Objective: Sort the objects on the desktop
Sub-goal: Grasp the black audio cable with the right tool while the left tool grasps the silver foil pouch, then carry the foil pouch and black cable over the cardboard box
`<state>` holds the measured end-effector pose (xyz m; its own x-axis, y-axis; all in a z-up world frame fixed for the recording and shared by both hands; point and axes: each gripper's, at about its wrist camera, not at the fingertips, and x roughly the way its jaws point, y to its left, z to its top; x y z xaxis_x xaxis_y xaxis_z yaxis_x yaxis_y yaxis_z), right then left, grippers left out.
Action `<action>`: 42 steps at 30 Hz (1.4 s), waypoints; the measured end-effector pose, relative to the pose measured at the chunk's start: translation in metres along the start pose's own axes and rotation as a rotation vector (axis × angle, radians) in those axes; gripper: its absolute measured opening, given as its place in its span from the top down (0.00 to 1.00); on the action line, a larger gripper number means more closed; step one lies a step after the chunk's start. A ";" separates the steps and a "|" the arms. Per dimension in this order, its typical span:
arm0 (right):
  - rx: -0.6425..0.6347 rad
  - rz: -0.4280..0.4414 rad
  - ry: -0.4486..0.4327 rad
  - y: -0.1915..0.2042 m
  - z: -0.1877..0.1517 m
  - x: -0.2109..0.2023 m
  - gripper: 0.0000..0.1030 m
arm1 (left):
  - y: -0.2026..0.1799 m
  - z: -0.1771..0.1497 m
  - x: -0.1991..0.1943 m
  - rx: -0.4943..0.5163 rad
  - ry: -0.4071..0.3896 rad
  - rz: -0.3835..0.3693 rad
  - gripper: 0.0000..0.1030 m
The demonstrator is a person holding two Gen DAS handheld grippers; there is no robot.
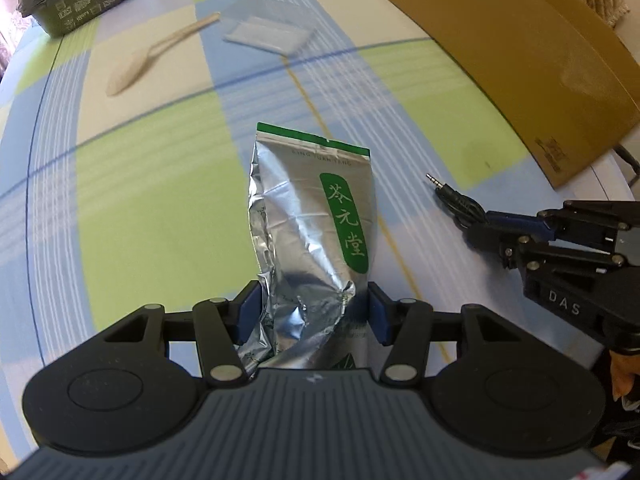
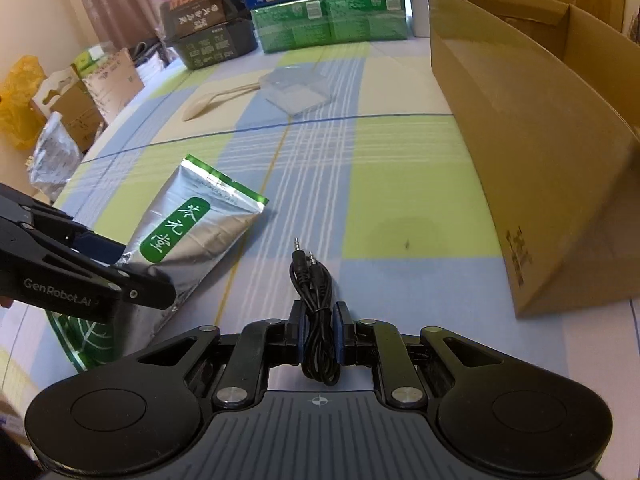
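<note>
Left gripper [image 1: 314,314] low over the table, blue pads [image 1: 378,316] pressed in on both sides of a crumpled foil pouch [image 1: 312,216], jaws held fairly wide by its bulk. Right gripper [image 2: 320,334] just to the right, level with it, jaws nearly together and pinching a coiled black audio cable [image 2: 316,304], pointed forward along the tabletop

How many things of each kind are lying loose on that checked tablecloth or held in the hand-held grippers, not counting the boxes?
Silver foil tea pouch, held by the left hand-held gripper: 1
Coiled black audio cable, held by the right hand-held gripper: 1
Pale plastic spoon: 1
Clear plastic bag: 1
Total: 4
</note>
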<state>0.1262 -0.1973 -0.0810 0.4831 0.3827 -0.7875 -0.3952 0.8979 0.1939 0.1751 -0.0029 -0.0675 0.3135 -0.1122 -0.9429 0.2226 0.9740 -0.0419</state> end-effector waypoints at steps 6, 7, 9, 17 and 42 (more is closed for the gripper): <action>-0.126 -0.024 -0.035 0.008 -0.009 0.001 0.79 | -0.014 -0.012 -0.008 0.016 -0.022 0.032 0.41; -0.140 -0.029 -0.038 0.010 -0.010 0.002 0.77 | -0.013 -0.011 -0.010 0.017 -0.028 0.036 0.39; -0.169 -0.036 -0.047 0.013 -0.011 0.005 0.72 | -0.010 -0.009 -0.012 0.014 -0.033 0.032 0.37; -0.229 -0.044 -0.057 0.019 -0.012 0.012 0.72 | -0.003 -0.003 0.000 -0.004 -0.023 -0.005 0.31; -0.099 -0.050 -0.089 0.004 -0.003 -0.003 0.84 | -0.018 -0.007 0.011 0.036 0.014 0.011 0.53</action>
<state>0.1204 -0.1954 -0.0793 0.5700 0.3598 -0.7387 -0.4416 0.8923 0.0939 0.1676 -0.0203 -0.0794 0.3032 -0.0985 -0.9478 0.2524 0.9674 -0.0198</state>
